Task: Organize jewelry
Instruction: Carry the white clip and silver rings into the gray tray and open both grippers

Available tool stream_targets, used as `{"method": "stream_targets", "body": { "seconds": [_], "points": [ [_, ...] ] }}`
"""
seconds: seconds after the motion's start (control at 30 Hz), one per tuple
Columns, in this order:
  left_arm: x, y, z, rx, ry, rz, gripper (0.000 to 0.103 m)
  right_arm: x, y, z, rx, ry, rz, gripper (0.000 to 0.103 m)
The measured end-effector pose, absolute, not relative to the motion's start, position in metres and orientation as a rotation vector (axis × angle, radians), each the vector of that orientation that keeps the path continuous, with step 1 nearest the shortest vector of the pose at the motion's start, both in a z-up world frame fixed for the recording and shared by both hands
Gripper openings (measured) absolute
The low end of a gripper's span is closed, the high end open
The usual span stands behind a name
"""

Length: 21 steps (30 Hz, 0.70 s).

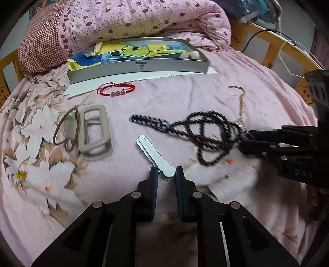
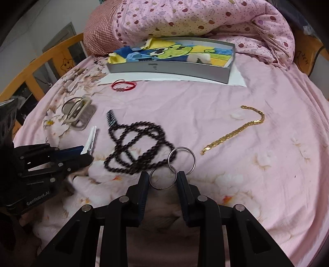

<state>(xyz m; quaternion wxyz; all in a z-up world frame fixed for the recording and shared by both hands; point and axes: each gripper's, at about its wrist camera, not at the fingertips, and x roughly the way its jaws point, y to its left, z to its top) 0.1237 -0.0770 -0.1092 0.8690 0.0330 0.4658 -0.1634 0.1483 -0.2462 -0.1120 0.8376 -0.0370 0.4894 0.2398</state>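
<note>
In the left wrist view my left gripper (image 1: 166, 171) is shut on the near end of a white scalloped hair clip (image 1: 152, 153) lying on the pink bedspread. The right wrist view shows my right gripper (image 2: 162, 176) with both pads against a small silver ring (image 2: 153, 184). A larger ring (image 2: 182, 158) is linked to it, beside the black bead necklace (image 2: 135, 147). A gold chain (image 2: 234, 131) lies to the right. The red cord bracelet (image 1: 116, 89) rests near the open grey box (image 1: 139, 65), which holds colourful cloth.
A beige hair claw (image 1: 95, 131) and brown hair ties (image 1: 65, 127) lie at the left. White paper (image 1: 82, 88) sticks out under the box. A rolled pink quilt (image 1: 144, 18) fills the back. Wooden bed rails (image 2: 41, 61) edge the bed.
</note>
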Motion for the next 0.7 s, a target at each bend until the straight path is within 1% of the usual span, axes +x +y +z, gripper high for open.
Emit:
{"method": "stream_targets", "body": {
  "seconds": [0.23, 0.4, 0.57, 0.7],
  "points": [
    [0.106, -0.078, -0.099, 0.040, 0.960, -0.382, 0.013, 0.134, -0.251, -0.092, -0.049, 1.008, 0.503, 0.027],
    [0.101, -0.079, -0.085, 0.037, 0.927, -0.410, 0.013, 0.128, -0.255, -0.068, -0.031, 0.925, 0.502, 0.027],
    [0.111, -0.080, -0.064, 0.048, 0.879, -0.433, 0.013, 0.135, -0.255, -0.043, -0.005, 0.832, 0.511, 0.027],
    [0.135, -0.076, -0.043, 0.047, 0.835, -0.445, 0.013, 0.152, -0.251, -0.025, 0.002, 0.770, 0.521, 0.027]
  ]
}}
